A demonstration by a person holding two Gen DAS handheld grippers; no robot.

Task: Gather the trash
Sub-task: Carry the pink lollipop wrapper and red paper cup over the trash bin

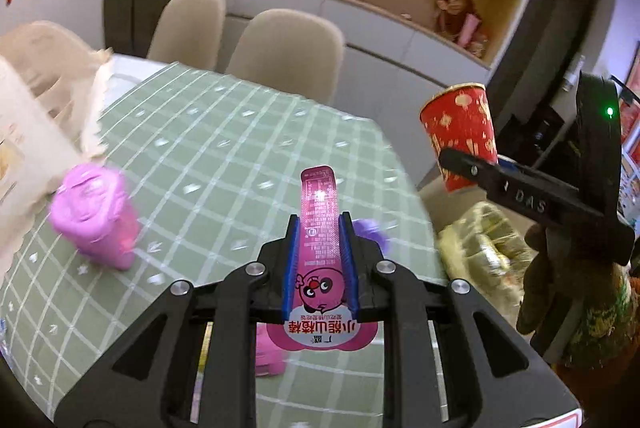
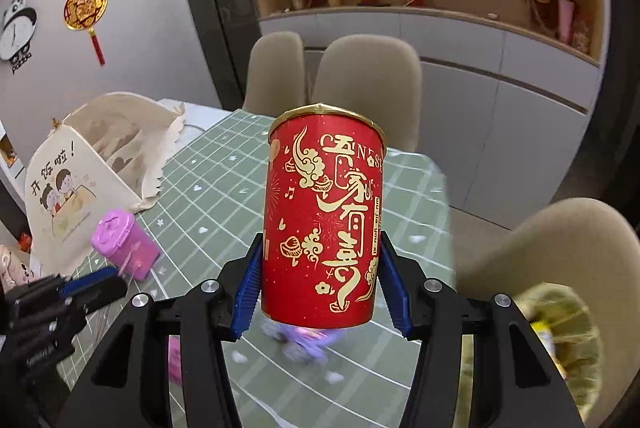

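My left gripper [image 1: 320,224] is shut on a long pink snack wrapper [image 1: 319,204] with a cartoon face, held above the green checked tablecloth [image 1: 224,148]. My right gripper [image 2: 322,252] is shut on a red paper cup [image 2: 324,220] with gold Chinese lettering, held upright in the air. The cup also shows in the left wrist view [image 1: 460,132] at the right, past the table edge, gripped by the right tool. A yellowish lined bin or bag [image 2: 560,340] with trash inside sits low at the right, beside the table; it also shows in the left wrist view [image 1: 480,248].
A small pink lidded container [image 1: 96,216] stands on the table at the left, by a cream cloth bag [image 2: 80,164]. A purple object [image 2: 304,342] lies on the table under the cup. Beige chairs [image 2: 368,88] stand around the table; a shelf cabinet lines the wall.
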